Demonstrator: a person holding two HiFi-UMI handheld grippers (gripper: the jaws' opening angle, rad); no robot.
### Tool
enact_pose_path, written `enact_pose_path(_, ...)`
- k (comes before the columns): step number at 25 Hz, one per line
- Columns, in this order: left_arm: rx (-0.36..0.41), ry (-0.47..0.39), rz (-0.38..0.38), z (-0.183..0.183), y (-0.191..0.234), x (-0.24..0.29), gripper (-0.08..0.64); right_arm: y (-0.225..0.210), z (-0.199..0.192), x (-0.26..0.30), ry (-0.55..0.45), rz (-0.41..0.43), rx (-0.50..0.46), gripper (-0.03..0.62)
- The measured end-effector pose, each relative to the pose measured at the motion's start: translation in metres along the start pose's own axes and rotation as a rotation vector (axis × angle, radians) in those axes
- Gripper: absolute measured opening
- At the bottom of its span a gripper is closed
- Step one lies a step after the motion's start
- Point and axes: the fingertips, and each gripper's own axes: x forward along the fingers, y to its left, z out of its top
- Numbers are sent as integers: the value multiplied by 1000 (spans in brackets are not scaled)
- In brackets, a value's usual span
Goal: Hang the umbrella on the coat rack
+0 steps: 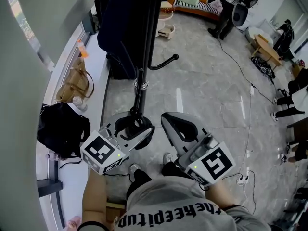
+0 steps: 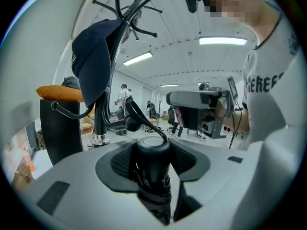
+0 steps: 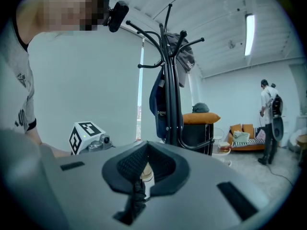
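Observation:
The black coat rack [image 1: 140,85] stands straight ahead, with a dark garment [image 1: 125,23] hanging on it. In the left gripper view its hooks [image 2: 129,13] spread overhead and a navy cap [image 2: 91,56] hangs from one. My left gripper [image 1: 131,125] is shut on the folded black umbrella [image 1: 134,121], close to the pole's foot. The umbrella's round end [image 2: 153,150] sticks up between the jaws with a strap looping off it. My right gripper [image 1: 166,119] is beside it, jaws together. A thin dark strip shows in its slit [image 3: 139,195]; I cannot tell what it is. The rack [image 3: 168,80] rises beyond.
A tan handbag [image 1: 72,85] and a black backpack [image 1: 62,129] sit on the ledge at left. A curved rack leg [image 1: 163,64] sticks out over the floor. Cables [image 1: 240,81] run at right. A black chair with an orange cushion [image 3: 201,119] stands behind the rack.

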Motion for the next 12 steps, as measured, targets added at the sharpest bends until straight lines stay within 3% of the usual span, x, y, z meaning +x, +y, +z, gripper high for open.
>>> enact_pose_path(12,0,20,-100,-6,-3,2,206,-2,1,7,-7,-42,38,11)
